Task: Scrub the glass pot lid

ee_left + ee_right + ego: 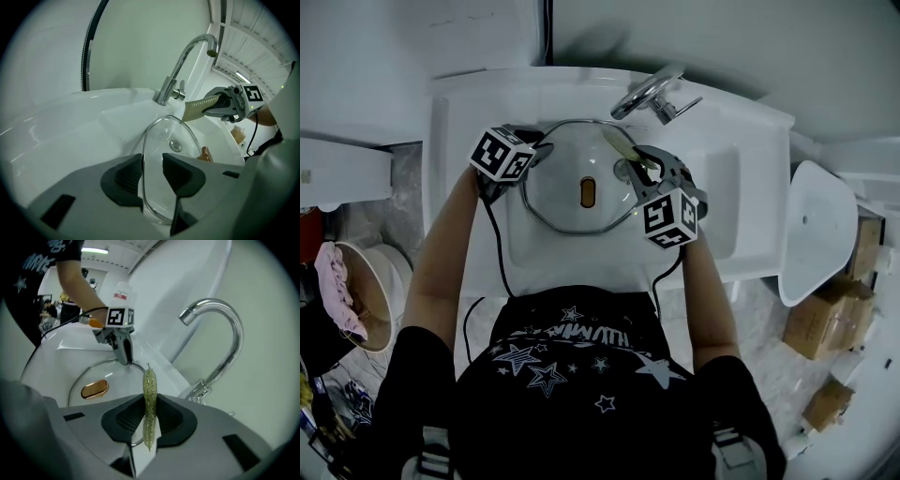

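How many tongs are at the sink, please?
2. The left tongs straddle the glass pot lid at its left rim; the right tongs pinch a green scrubbing pad over its right side. Neither is hidden.

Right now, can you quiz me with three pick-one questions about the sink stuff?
1. Where is the lid?
A. on the floor
B. on a shelf
C. in the sink

2. What colour is the lid's handle?
A. copper
B. blue
C. black

3. What are the right gripper's fingers doing?
A. standing wide, empty
B. shut on the scrubber
C. gripping a cup

Answers:
1 C, the head view shows it sitting in the white basin.
2 A, it shines copper-brown through the glass.
3 B, the green scrubber is pinched between them.
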Motion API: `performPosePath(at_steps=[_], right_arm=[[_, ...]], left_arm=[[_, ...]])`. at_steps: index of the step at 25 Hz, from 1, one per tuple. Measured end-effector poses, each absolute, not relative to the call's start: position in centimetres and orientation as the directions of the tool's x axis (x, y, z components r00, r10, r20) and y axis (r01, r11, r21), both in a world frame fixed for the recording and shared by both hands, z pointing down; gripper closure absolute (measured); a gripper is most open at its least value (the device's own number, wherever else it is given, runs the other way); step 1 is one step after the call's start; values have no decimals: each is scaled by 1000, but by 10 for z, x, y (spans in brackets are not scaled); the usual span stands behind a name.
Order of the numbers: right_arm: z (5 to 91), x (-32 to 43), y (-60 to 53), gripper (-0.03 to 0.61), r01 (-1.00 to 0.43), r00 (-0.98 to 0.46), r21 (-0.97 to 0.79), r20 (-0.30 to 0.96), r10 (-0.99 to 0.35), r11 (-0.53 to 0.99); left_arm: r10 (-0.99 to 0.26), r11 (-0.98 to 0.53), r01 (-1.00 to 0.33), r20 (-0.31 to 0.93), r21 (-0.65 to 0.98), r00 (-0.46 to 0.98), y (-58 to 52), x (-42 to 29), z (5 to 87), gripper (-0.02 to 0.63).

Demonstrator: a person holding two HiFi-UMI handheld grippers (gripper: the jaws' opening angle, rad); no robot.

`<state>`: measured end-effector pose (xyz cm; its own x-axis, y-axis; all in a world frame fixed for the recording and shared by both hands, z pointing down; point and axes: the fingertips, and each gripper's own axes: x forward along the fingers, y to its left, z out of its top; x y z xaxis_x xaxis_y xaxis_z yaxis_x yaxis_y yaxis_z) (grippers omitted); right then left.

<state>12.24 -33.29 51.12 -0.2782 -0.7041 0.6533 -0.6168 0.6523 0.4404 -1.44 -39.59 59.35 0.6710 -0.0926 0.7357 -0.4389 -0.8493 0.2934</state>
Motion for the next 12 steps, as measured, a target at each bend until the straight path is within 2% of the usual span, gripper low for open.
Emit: performPosePath(at_steps=[5, 12], right_arm=[[521, 109, -346, 508, -461, -260, 575, 641, -722, 676], [542, 90, -334, 509, -345, -290, 570, 691, -662, 746]], left_arm=[[-74, -837, -446, 744, 316, 664, -396, -14, 593, 472], [-67, -811, -469, 742, 349, 667, -396, -16, 592, 488]])
